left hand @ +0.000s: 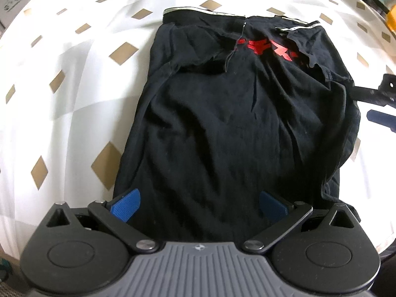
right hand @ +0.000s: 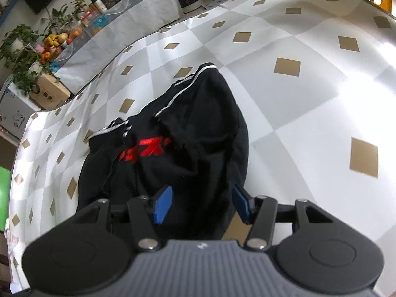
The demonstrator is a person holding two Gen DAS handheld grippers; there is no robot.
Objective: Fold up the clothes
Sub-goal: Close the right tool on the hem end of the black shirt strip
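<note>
A black shirt (left hand: 222, 113) with a red print (left hand: 264, 49) and white stripes along its far edge lies partly folded and wrinkled on the checked tablecloth (left hand: 74, 74). My left gripper (left hand: 199, 205) hovers over the shirt's near edge, open wide, its blue pads (left hand: 126, 205) spread apart with cloth lying between them. At the shirt's right side the other gripper (left hand: 378, 99) shows at the frame edge. In the right wrist view the shirt (right hand: 193, 128) bunches up in front of my right gripper (right hand: 201, 204), which is open with black cloth between its fingers.
The white and grey tablecloth (right hand: 297, 99) with tan diamonds covers the whole table. Beyond the far edge stands a counter (right hand: 123, 29) with plants, fruit and bottles, plus a cardboard box (right hand: 49, 91). A yellow object (left hand: 391, 19) sits at the far right.
</note>
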